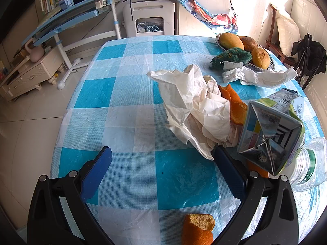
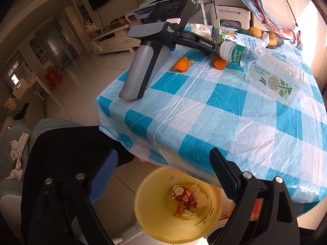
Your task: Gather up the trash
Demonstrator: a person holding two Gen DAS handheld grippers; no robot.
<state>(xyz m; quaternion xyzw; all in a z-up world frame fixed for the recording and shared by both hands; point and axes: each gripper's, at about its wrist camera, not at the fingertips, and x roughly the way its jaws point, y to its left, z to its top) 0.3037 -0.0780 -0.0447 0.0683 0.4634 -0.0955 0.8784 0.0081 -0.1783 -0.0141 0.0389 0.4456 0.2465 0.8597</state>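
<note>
Over the yellow bin [image 2: 143, 200], right gripper [image 2: 163, 163] fingers gape empty; left gripper [image 2: 204, 45] fingers wide, seemingly brushing tissue [image 1: 196, 110].

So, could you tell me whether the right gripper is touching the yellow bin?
Apart: the right wrist view shows the open right gripper above the yellow bin.

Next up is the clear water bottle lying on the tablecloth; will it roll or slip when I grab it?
The bottle lies on its side and looks empty, so it is probably light and may roll if nudged. Its thin clear wall will likely crush a little and slide between claw pads. The capped neck seems the firmer place to pinch.
</note>
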